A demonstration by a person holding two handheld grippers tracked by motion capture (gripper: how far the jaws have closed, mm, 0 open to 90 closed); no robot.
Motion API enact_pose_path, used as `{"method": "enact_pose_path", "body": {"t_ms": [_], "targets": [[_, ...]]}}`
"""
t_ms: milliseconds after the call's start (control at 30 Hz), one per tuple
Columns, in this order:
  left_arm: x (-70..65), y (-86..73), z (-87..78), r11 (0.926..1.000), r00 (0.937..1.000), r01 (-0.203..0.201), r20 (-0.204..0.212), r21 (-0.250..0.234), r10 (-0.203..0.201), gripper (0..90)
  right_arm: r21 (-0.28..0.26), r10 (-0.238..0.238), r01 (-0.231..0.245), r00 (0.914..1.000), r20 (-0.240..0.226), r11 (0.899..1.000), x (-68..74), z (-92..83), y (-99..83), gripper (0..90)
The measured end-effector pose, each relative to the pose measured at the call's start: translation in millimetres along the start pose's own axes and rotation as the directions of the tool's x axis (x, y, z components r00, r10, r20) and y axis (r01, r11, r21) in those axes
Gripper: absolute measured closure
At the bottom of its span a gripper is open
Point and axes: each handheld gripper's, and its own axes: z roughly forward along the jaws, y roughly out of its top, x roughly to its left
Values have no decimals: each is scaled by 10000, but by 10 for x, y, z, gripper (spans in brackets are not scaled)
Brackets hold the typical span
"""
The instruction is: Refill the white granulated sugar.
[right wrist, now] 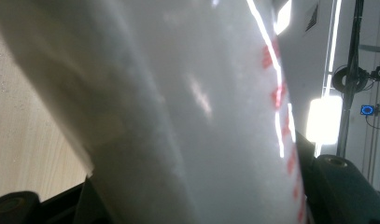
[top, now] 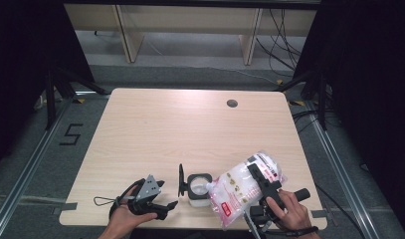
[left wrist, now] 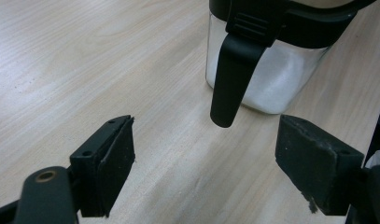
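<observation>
1. Right gripper (top: 262, 177): jaws clamped across the bag (top: 242, 191), about half spread, pads pressing its sides. In the right gripper view the white bag wall (right wrist: 178, 116) sits between the two jaws.
2. Table (top: 165, 129): light wood, with a round cable hole (top: 232, 103) near the far edge.
3. Bag: clear plastic with red print, full of white grains, at the near right of the table. Long axis runs diagonally from far right down to near left; it tilts with its lower corner pointing into the jar (top: 199, 188).
4. Left gripper (top: 157, 196): jaws wide apart, nothing between them, pointing at the jar just beside it.
5. Jar: clear, black rim, partly filled with white grains, upright; lid (top: 181, 180) hinged open to its left.
</observation>
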Motion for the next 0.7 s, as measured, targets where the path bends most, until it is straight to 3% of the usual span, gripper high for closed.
{"method": "enact_pose_path", "body": {"t_ms": [167,233,333,367,500,533,633,700], "targets": [[7,0,-5,9999,9999,-99,28,25,99,192,0,-3,3,10000,-11,10000,-2,1,1,452],[-9,-3,2,9999,9999,112,34,-77,-111,192,12,70,-70,10000,-16,10000,3,-1,3,453],[2,-3,-1,10000,10000,-28,25,-17,28,192,-2,43,-43,10000,3,10000,8,-2,5,453],[-11,-10,17,9995,9997,204,107,-245,-201,192,-7,47,-47,10000,3,10000,8,-1,4,453],[21,2,-8,9995,9995,-304,51,-6,304,192,-11,-23,23,10000,-1,10000,-4,4,-1,453],[5,-5,-4,10000,10000,1,60,-34,0,193,-1,-20,20,10000,-2,10000,-3,4,0,453],[20,-1,-6,9995,9995,-313,70,-24,313,192,179,242,-239,9996,-153,9996,26,-5,4,453],[4,-2,-2,9999,9999,-107,39,-86,108,192,104,141,-139,9998,-156,9998,25,3,9,453]]}}
